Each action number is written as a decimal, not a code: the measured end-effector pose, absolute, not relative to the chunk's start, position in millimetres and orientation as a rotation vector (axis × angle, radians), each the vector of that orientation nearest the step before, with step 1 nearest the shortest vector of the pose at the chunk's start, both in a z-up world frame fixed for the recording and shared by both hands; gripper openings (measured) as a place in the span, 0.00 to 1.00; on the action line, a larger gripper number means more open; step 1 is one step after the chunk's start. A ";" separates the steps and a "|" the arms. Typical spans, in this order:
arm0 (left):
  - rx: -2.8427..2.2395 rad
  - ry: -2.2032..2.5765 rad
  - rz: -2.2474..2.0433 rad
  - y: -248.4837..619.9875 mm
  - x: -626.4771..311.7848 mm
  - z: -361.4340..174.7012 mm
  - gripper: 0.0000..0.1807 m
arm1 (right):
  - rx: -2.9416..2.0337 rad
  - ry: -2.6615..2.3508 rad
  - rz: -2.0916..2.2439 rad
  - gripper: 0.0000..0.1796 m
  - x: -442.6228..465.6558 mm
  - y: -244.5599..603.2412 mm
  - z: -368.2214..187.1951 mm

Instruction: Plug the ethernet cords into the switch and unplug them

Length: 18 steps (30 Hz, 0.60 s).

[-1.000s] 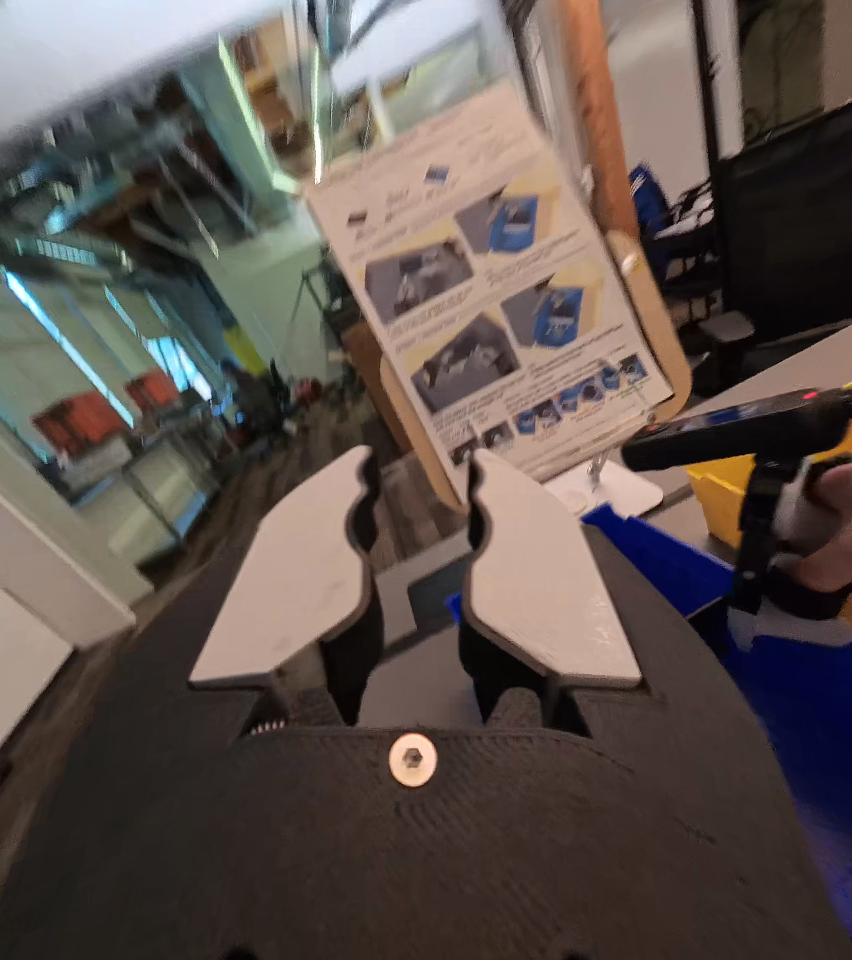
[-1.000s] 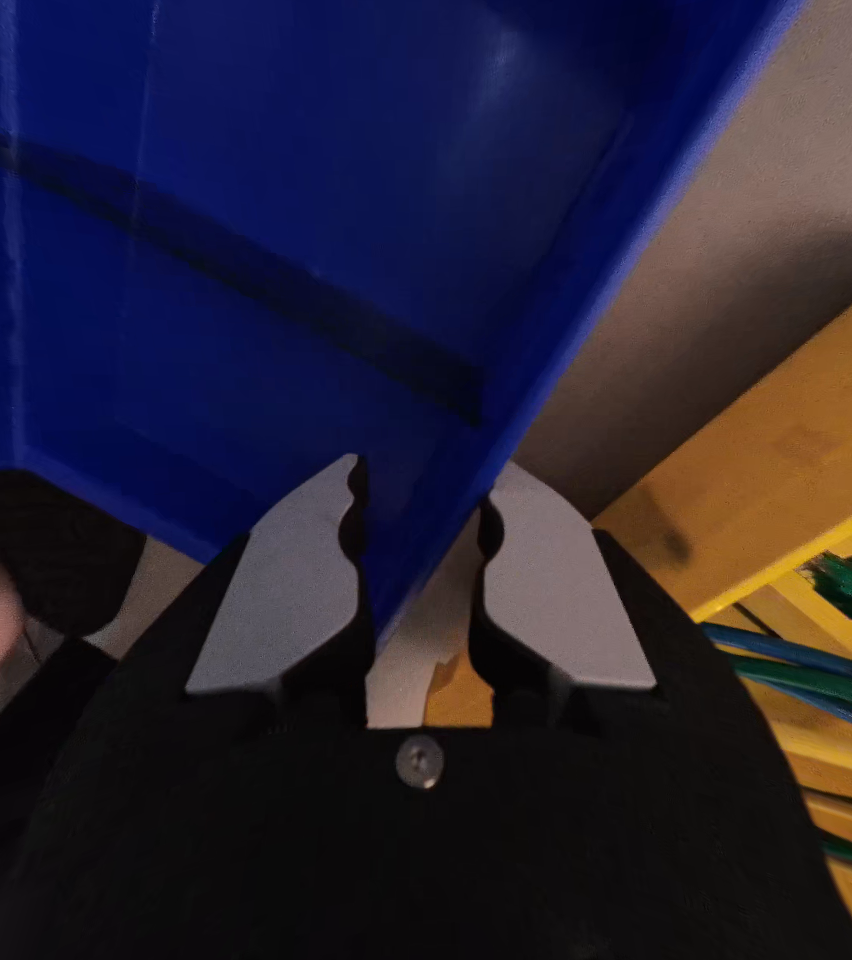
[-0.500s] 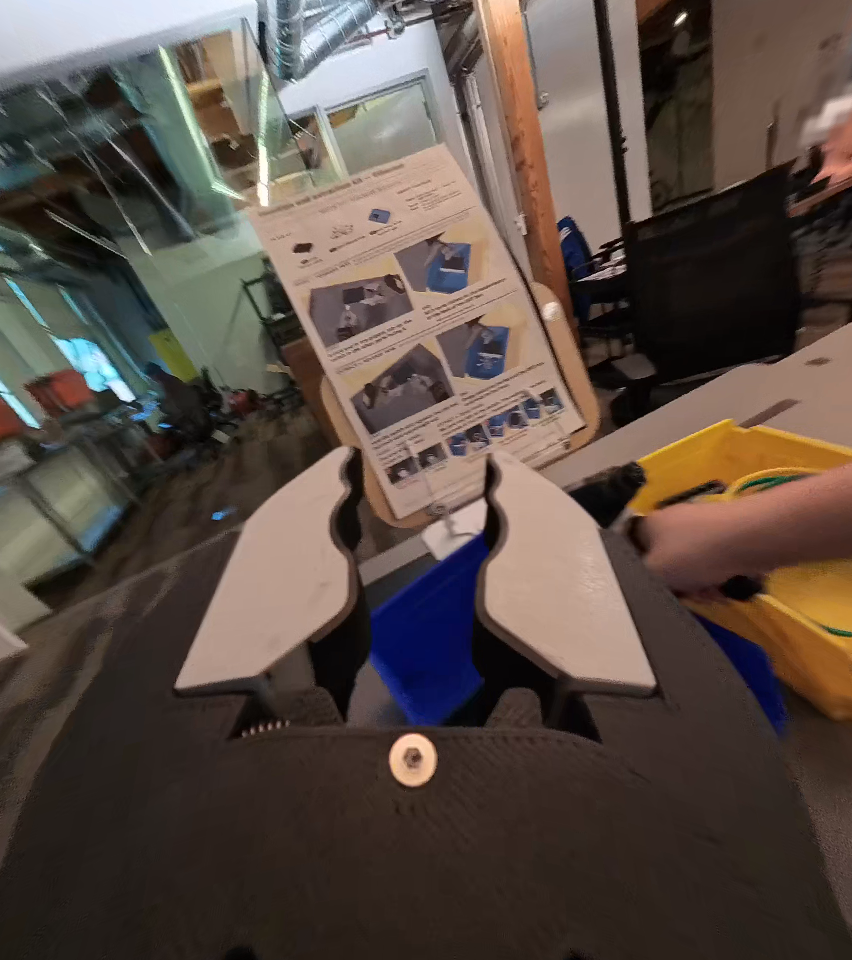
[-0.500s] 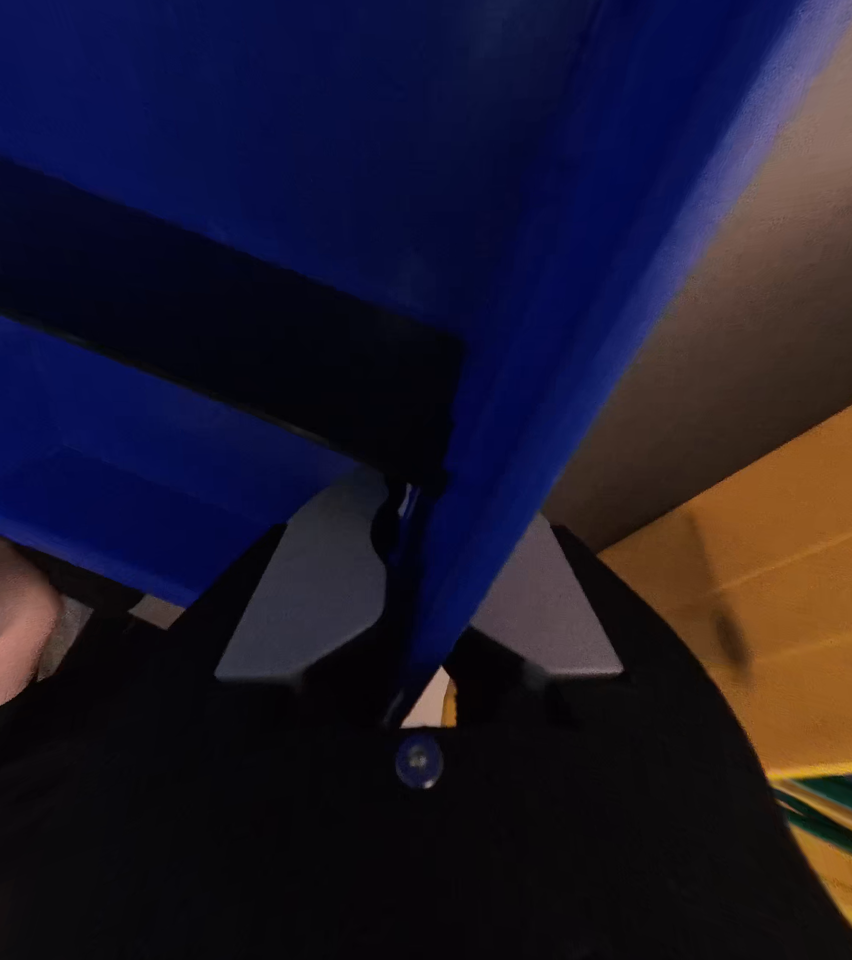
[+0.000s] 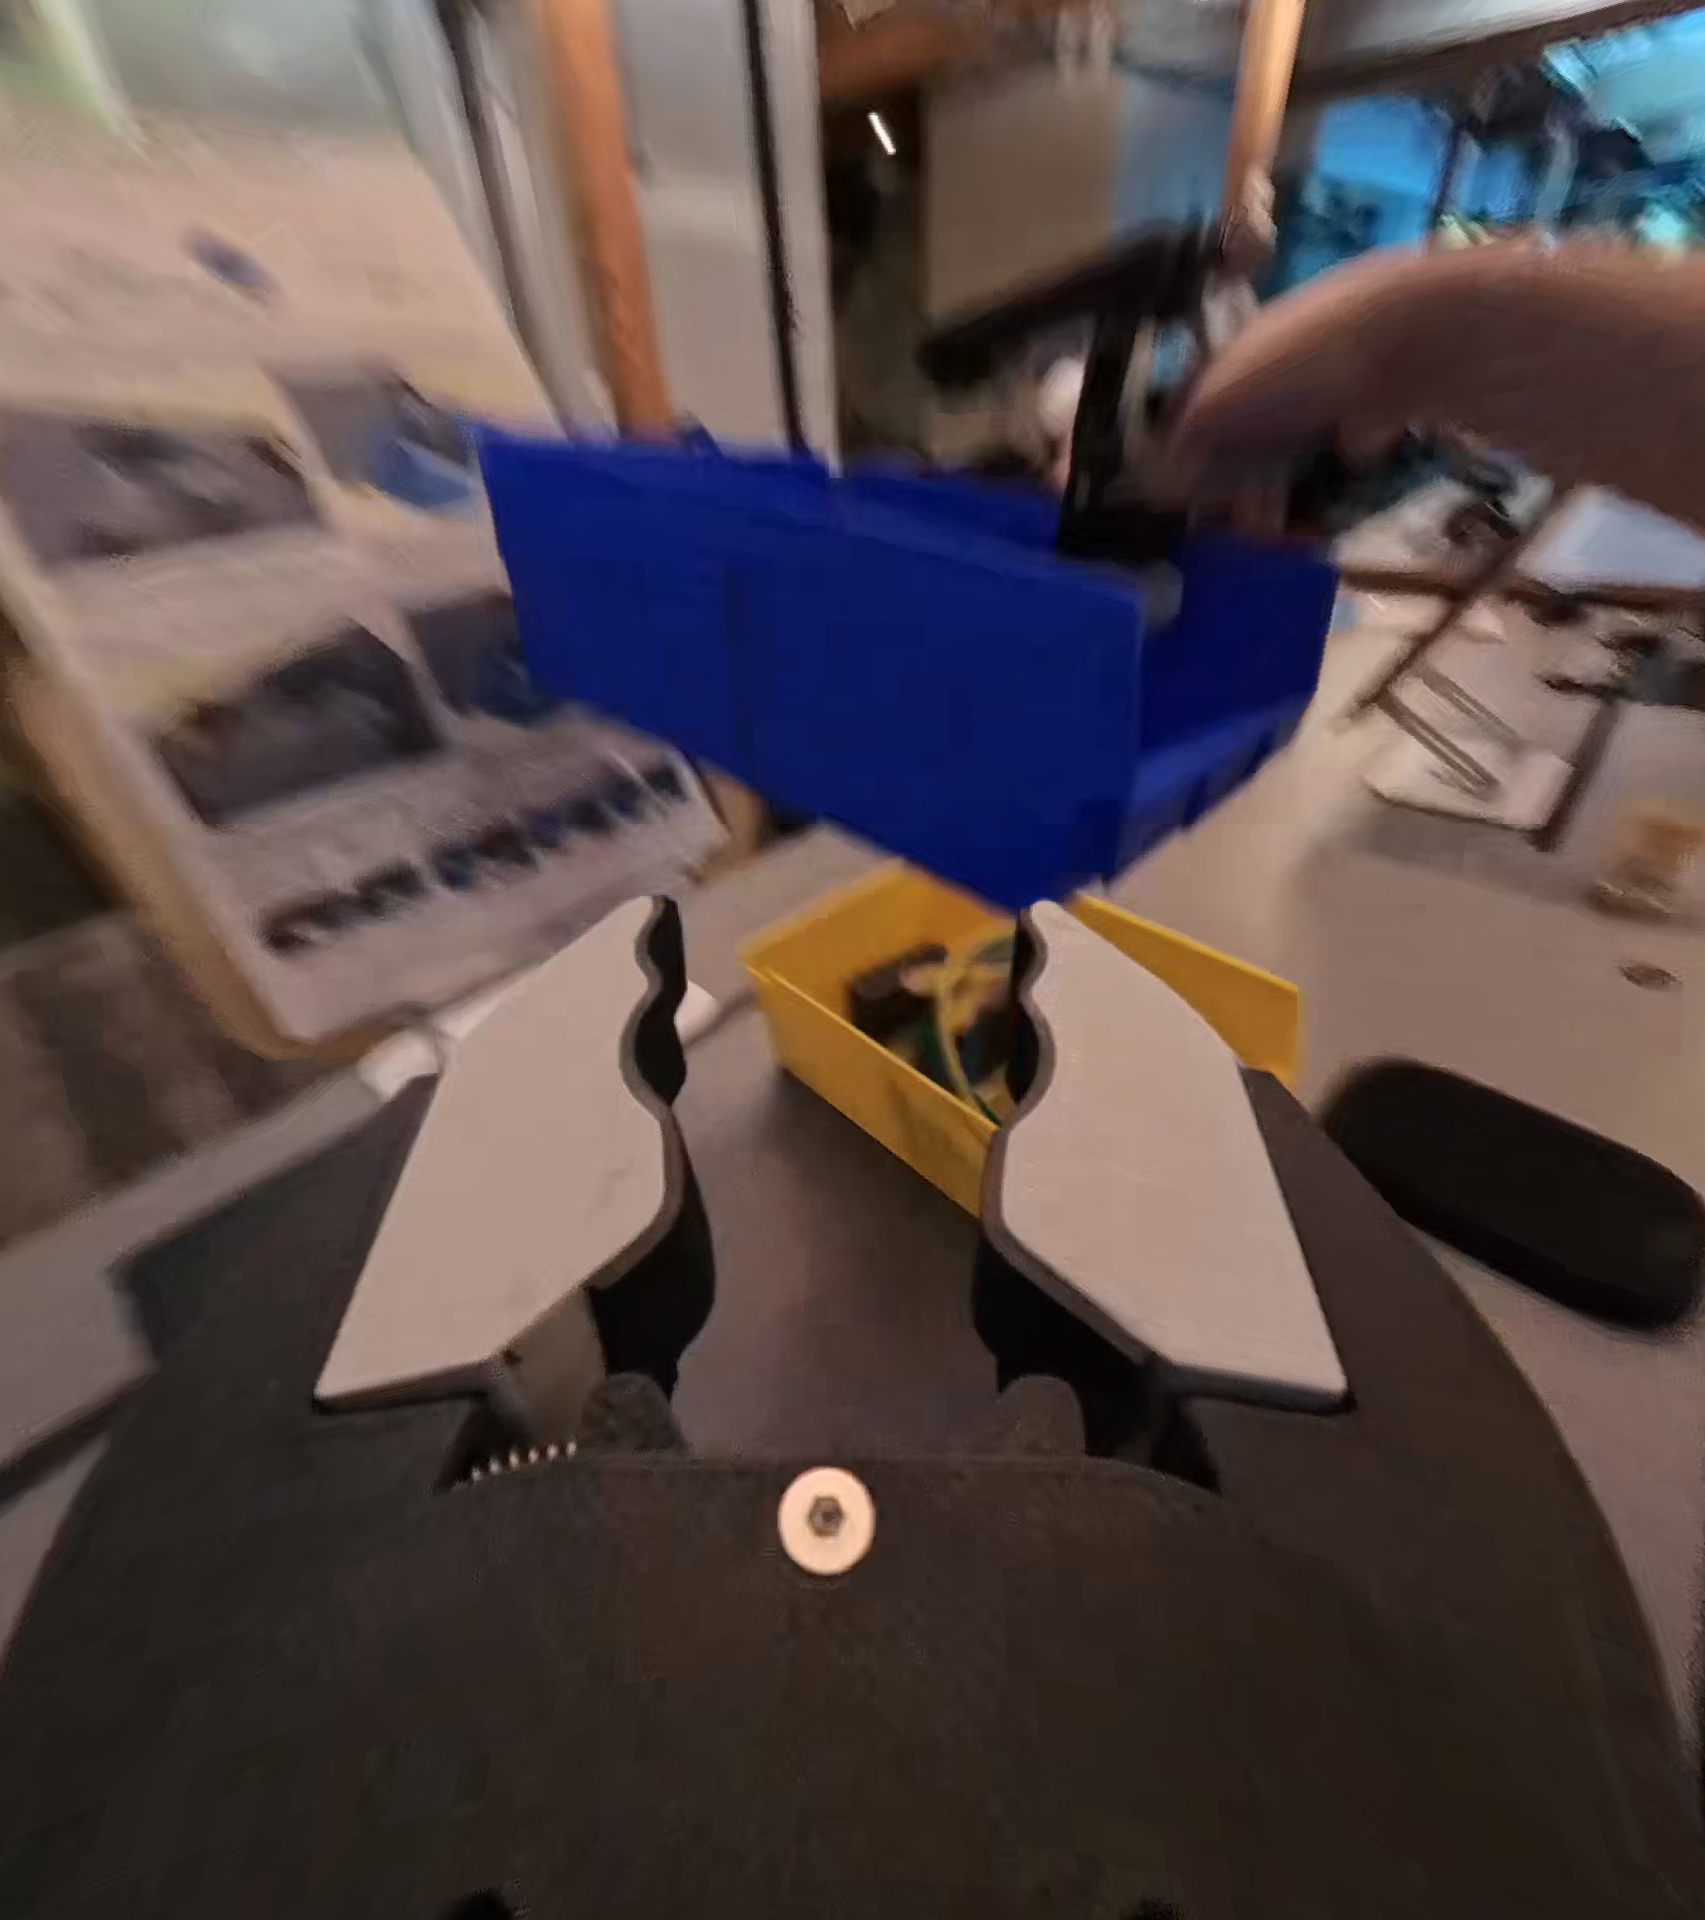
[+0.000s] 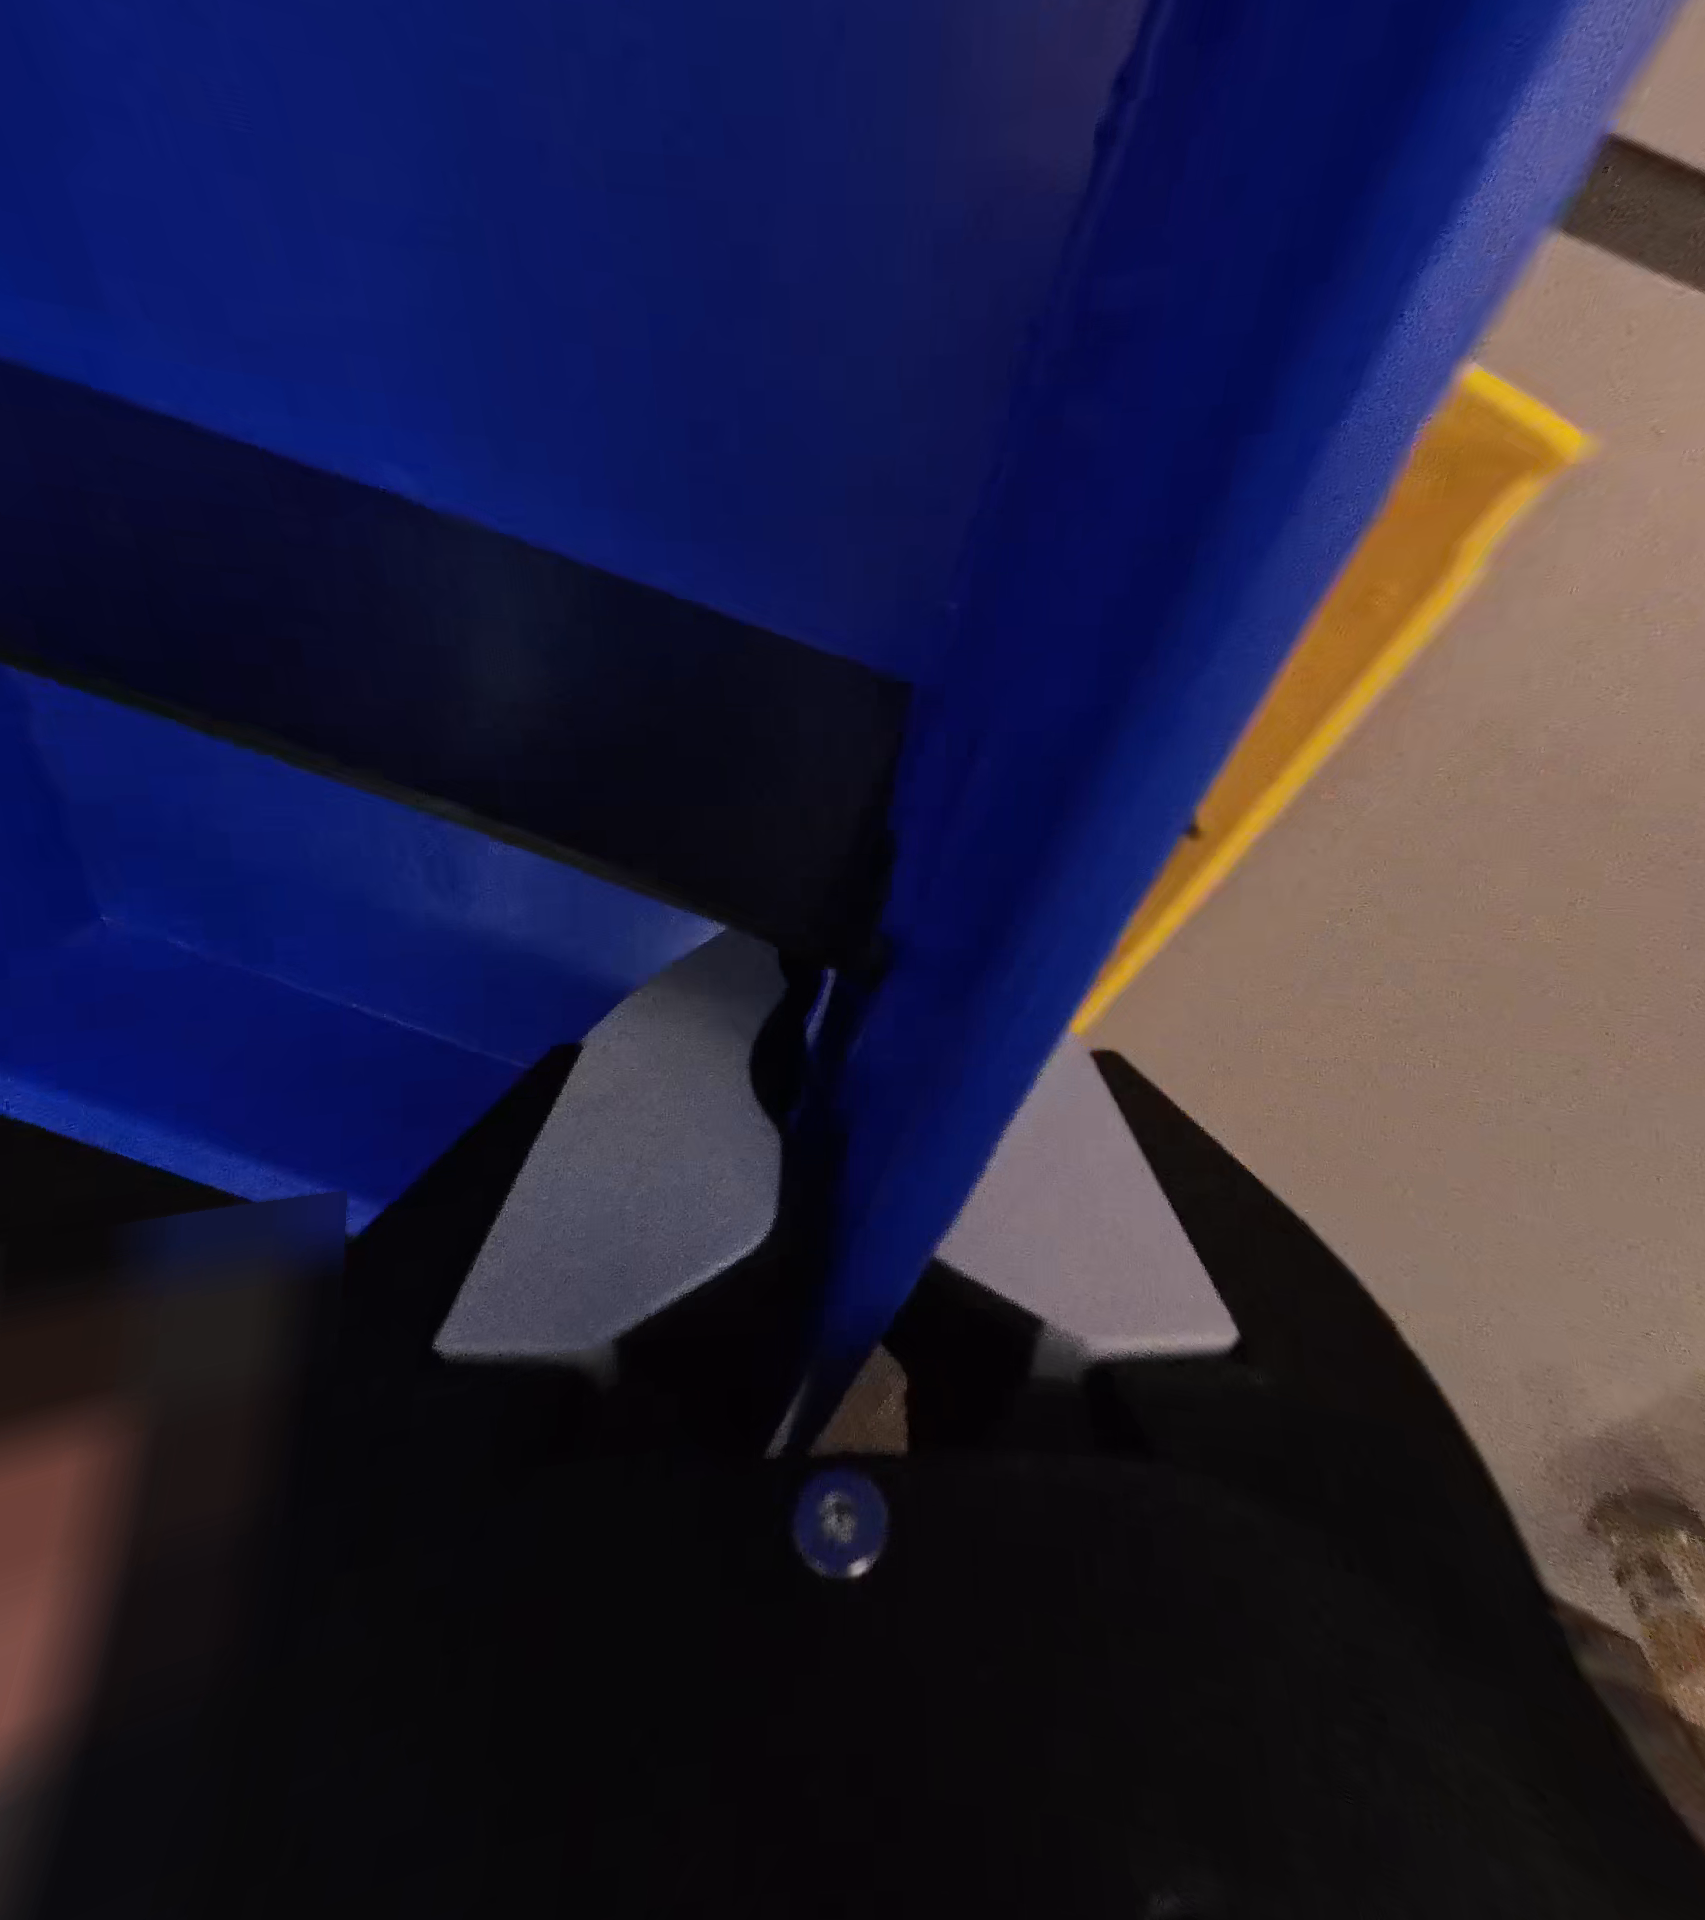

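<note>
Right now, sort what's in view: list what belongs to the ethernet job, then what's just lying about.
Job:
- yellow bin holding cables
- blue bin, lifted by its wall in the right gripper
- left gripper, open and empty

Lying about:
- black case
- picture board
- clutter on the far table

The printed poster (image 5: 235,665) behind the bins is too blurred to read.

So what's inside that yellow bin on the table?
In the yellow bin, a dark boxy object and yellow and green cords show. The left claw's finger and the lifted blue bin hide the rest.
</note>
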<state>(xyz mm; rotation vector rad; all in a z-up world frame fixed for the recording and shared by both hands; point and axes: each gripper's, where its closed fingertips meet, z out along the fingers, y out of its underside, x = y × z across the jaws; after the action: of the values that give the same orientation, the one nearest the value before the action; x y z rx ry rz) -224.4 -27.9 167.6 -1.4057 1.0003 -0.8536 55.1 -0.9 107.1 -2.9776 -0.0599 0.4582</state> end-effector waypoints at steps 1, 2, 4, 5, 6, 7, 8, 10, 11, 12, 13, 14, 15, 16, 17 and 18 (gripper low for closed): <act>-1.473 1.070 -0.919 -25.8 -200.4 146.1 0.33 | -2.967 0.009 0.394 0.04 88.0 -14.0 111.7; -1.544 1.128 -1.002 -23.9 -175.1 122.0 0.32 | -2.953 0.076 0.325 0.05 120.4 -28.5 113.0; -1.734 1.162 -1.162 -13.7 -126.9 66.2 0.34 | -2.931 0.220 0.216 0.05 180.5 -63.4 106.7; -1.837 1.168 -1.239 -11.0 -107.7 36.8 0.34 | -2.921 0.289 0.189 0.05 207.1 -82.4 99.0; -1.927 1.178 -1.335 -14.0 -92.4 12.3 0.33 | -2.911 0.363 0.173 0.05 231.0 -101.8 88.4; -1.991 1.174 -1.440 -19.5 -81.1 -4.2 0.31 | -2.906 0.435 0.162 0.05 252.3 -121.2 76.0; -2.017 1.159 -1.507 -23.3 -72.9 -14.2 0.28 | -2.900 0.504 0.156 0.05 270.8 -139.5 62.4; -2.040 1.172 -1.416 -22.0 -64.2 -35.5 0.29 | -2.903 0.639 0.145 0.05 299.4 -173.7 31.6; -2.053 1.208 -1.317 -21.4 -62.1 -47.6 0.31 | -2.909 0.692 0.141 0.05 309.8 -188.1 15.3; -2.078 1.258 -1.230 -23.7 -60.7 -59.6 0.36 | -2.916 0.736 0.140 0.05 317.3 -200.3 -1.4; -2.098 1.317 -1.175 -28.6 -59.2 -69.6 0.38 | -2.928 0.768 0.150 0.05 321.8 -210.5 -17.6; -2.116 1.372 -1.129 -33.5 -58.1 -78.8 0.37 | -2.944 0.793 0.171 0.05 323.7 -218.9 -33.2; -2.128 1.437 -1.079 -38.0 -58.0 -88.0 0.37 | -2.962 0.807 0.195 0.05 323.9 -225.3 -47.5; -2.131 1.525 -1.026 -44.0 -58.9 -97.3 0.37 | -2.980 0.813 0.220 0.05 323.0 -230.0 -60.6; -2.140 1.603 -0.947 -46.8 -61.9 -104.8 0.37 | -2.998 0.811 0.239 0.05 321.3 -232.9 -72.1; -2.137 1.638 -0.880 -45.0 -64.7 -104.7 0.35 | -3.014 0.802 0.250 0.05 319.2 -233.9 -82.1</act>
<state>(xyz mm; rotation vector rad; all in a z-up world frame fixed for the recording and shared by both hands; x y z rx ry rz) -64.7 -45.0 -104.7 -2.1366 1.6380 -0.8805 319.2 -233.9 -82.1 -3.0142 0.8016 0.2496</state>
